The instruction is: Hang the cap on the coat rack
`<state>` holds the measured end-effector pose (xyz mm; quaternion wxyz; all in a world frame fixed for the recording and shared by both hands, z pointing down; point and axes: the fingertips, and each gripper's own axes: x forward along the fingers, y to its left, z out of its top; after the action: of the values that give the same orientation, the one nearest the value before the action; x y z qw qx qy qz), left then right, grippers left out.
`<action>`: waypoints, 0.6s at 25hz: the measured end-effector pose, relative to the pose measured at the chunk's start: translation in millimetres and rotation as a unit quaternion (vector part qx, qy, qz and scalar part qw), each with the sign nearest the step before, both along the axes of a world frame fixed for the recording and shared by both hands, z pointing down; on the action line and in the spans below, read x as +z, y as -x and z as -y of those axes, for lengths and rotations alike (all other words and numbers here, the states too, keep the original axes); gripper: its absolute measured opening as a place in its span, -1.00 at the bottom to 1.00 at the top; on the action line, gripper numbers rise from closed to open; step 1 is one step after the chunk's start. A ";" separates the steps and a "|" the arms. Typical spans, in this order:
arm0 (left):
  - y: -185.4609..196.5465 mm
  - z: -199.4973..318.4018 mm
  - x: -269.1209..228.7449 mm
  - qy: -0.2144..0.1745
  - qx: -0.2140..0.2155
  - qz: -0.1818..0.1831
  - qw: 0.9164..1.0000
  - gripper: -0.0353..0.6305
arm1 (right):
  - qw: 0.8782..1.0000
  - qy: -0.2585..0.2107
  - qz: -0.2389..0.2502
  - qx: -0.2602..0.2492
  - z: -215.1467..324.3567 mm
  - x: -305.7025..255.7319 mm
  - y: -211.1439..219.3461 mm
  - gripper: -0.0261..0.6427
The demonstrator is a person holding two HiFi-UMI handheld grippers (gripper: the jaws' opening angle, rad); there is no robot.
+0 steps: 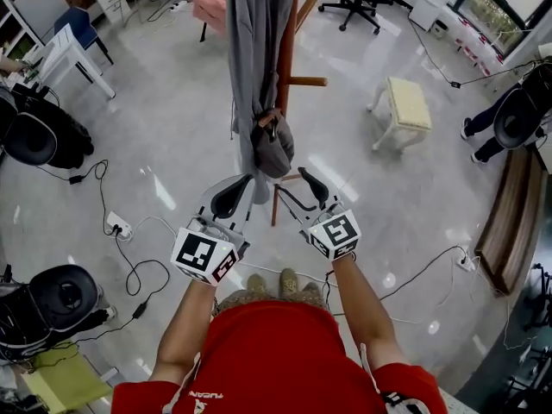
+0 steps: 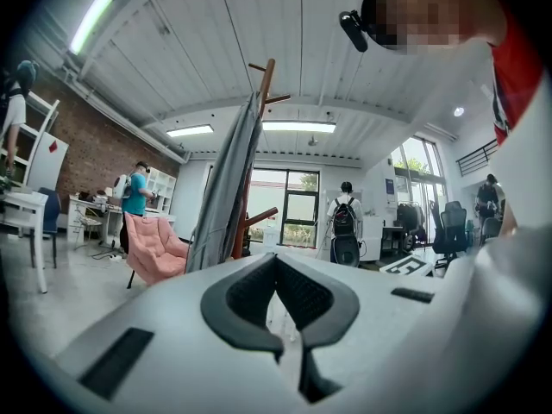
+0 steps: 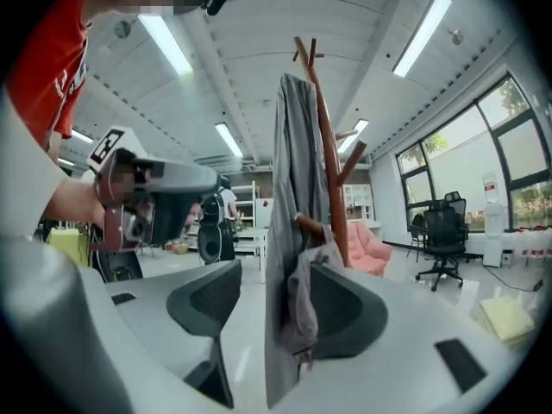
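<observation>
The grey cap (image 1: 272, 147) hangs on a peg of the coat rack (image 1: 289, 52), just ahead of the right gripper (image 1: 298, 188), whose jaws gape wide, gripping nothing. The left gripper (image 1: 233, 195) is closed and empty.

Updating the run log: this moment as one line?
cap: hanging on coat rack | right tool: open, not gripping | left tool: shut, empty

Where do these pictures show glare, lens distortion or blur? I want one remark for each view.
Head view: the glossy floor reflects pale streaks of light. Left gripper view: a round black border from the wide lens, the ceiling light strip glares, and the left gripper near the lens is soft. Right gripper view: the coat rack looks bowed.
</observation>
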<state>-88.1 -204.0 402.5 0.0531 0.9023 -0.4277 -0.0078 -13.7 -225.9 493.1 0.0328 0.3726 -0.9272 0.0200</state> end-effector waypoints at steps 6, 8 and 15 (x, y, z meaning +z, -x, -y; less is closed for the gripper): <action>-3.7 -2.7 -5.1 -0.015 -0.004 -0.008 1.000 -0.87 | 0.996 -0.051 0.077 0.015 -17.6 -76.2 -10.2 -0.60; -3.3 -8.4 -9.1 -0.022 -0.005 -0.010 1.000 -0.87 | 0.992 -0.058 0.111 0.016 -31.1 -96.0 -13.6 -0.69; -4.6 -24.0 -34.2 -0.047 -0.004 -0.021 0.999 -0.87 | 0.988 -0.081 0.128 0.010 -58.0 -128.1 -5.0 -0.81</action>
<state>-83.5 -180.0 368.3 0.0199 0.9016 -0.4296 -0.0466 -8.6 -167.8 365.0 -0.1171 0.3773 -0.9186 -0.0073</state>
